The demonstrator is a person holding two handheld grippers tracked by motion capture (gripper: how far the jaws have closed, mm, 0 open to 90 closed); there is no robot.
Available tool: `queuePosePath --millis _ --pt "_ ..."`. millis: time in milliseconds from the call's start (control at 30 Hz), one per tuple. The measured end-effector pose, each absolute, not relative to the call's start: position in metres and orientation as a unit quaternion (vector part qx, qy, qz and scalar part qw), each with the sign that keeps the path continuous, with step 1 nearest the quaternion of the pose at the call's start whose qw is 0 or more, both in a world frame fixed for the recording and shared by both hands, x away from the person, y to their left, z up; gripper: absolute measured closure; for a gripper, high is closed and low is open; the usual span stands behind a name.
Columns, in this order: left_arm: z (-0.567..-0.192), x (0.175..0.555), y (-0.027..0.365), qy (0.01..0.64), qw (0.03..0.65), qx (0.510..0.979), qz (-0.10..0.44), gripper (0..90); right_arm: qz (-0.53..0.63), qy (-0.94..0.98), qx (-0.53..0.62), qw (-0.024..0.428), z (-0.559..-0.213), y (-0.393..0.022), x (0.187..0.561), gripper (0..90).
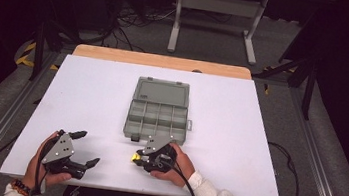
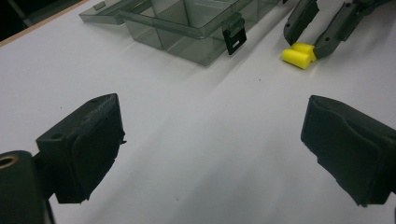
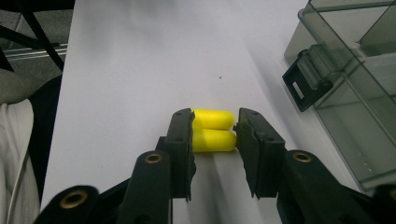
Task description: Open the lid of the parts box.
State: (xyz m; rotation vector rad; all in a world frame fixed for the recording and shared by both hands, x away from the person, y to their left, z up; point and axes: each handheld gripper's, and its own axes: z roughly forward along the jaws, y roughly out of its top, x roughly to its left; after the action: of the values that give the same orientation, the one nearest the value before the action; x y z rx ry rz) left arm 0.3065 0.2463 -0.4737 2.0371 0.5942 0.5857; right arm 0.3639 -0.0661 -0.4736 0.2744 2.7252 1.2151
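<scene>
From up top the yellow earplugs (image 1: 133, 158) are just a tiny bright blob at the right gripper (image 1: 140, 160), so you can't tell there that it's two. In the right gripper view both ends of the pair sit behind the jaw pads, and the clear organizer box (image 3: 355, 88) runs off the right edge. The left gripper view chops the box (image 2: 187, 28) at the top edge, and the right gripper (image 2: 308, 39) too, jaws only. High view: can't make out anything inside the box compartments.
</scene>
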Motion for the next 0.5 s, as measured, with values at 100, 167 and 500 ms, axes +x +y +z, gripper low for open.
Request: queuePosePath --millis 100,167,500 --pt "-0.4734 0.3065 0.2461 0.239 0.454 0.824 0.237 6.8 0.405 0.907 0.088 0.077 -0.4723 -0.0674 0.3626 68.1" --pt "-0.4734 0.3068 0.246 0.24 0.455 0.824 0.237 6.8 0.405 0.907 0.084 0.077 -0.471 -0.0682 0.3614 68.4" --pt "-0.4733 0.3072 0.2457 0.238 0.455 0.825 0.235 6.8 0.394 0.913 0.077 0.077 -0.4736 -0.066 0.3599 66.4"
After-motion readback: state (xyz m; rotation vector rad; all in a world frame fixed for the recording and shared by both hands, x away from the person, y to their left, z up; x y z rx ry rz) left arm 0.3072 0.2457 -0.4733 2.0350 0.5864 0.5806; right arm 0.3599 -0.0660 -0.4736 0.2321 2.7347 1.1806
